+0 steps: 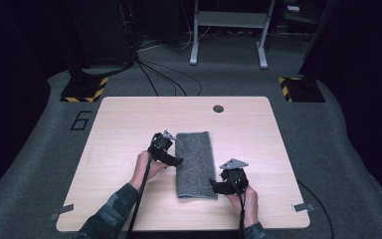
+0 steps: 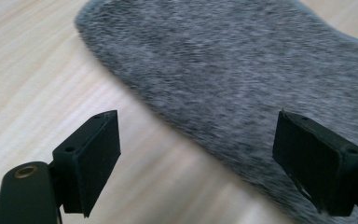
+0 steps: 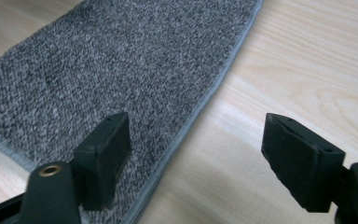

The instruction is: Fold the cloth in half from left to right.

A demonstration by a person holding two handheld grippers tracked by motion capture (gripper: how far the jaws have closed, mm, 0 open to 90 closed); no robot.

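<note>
We have a grey towel [image 1: 195, 164] lying folded into a long strip at the middle of the table [image 1: 124, 119], its length running from twelve to six o'clock. It looks flat and squared, so we judge the folding is well along and the grippers are placed on either long side to square it up or start another fold.

Our left gripper [image 1: 171, 160] sits at the towel's nine o'clock edge, about halfway along, pointing toward three o'clock. In the left gripper view its jaws stand wide with nothing between them, the fuzzy edge of the towel [image 2: 242, 79] just ahead of the pads. Our right gripper [image 1: 214, 185] is at the towel's near corner, around four o'clock, pointing toward nine. In the right gripper view its jaws also gape wide and straddle the towel's hemmed edge [image 3: 200, 116] without pressing on it: one pad over the cloth, the other over bare wood.

The table is pale wood-grain with a round grommet [image 1: 218, 108] at twelve o'clock. Beyond it we see grey carpet, black cables [image 1: 164, 79], hazard-striped stand bases [image 1: 84, 89] at ten and two o'clock, and a white frame [image 1: 229, 30] at twelve.
</note>
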